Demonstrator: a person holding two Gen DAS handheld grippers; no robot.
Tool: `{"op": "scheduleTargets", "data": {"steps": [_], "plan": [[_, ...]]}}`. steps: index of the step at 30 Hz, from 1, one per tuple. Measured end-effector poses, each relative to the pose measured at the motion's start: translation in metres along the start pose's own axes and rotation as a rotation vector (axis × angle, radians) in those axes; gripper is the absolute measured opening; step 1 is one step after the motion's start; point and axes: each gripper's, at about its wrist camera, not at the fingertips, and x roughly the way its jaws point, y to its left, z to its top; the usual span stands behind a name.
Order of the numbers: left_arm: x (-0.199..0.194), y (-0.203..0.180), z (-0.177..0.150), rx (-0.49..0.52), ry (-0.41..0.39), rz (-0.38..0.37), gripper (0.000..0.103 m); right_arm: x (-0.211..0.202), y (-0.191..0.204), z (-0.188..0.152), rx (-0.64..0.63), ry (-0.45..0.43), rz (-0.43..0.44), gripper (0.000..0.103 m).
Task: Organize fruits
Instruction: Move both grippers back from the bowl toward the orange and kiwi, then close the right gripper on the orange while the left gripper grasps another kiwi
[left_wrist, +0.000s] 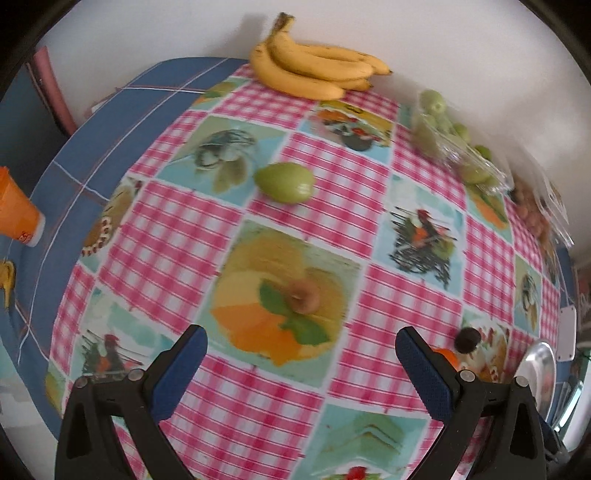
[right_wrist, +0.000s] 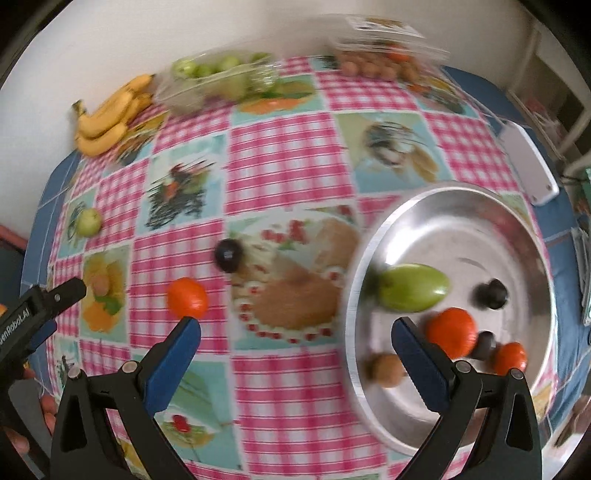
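the left gripper (left_wrist: 301, 347) hung released above a small brown fruit (left_wrist: 303, 296); the right gripper (right_wrist: 295, 328), jaws spread and empty, hovered between a loose orange (right_wrist: 187, 298) and the metal tray (right_wrist: 373, 413). round fruit could roll off a hasty pinch.

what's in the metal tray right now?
In the tray: a green fruit, two orange fruits, two dark ones, one brown. The right gripper's finger hides part of the floor.
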Motion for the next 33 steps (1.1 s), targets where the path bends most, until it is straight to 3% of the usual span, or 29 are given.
{"op": "scheduleTargets", "data": {"steps": [7, 21, 29, 32, 33], "plan": [[0.000, 0.015, 0.005, -0.011, -0.008, 0.003, 0.103, 0.004, 0.032, -0.003, -0.104, -0.031, 0.013, 0.103], [0.001, -0.002, 0.006, 0.053, -0.068, -0.039, 0.103, 0.014, 0.033, 0.002, -0.077, -0.042, 0.065, 0.103], [0.017, 0.001, 0.011, 0.045, -0.007, -0.076, 0.103, 0.018, 0.042, 0.005, -0.070, -0.054, 0.104, 0.103], [0.020, -0.001, 0.010, 0.067, -0.006, -0.058, 0.097, 0.019, 0.048, 0.004, -0.082, -0.056, 0.099, 0.099], [0.022, -0.001, 0.010, 0.067, -0.006, -0.061, 0.091, 0.020, 0.050, 0.004, -0.085, -0.052, 0.100, 0.093]]}}
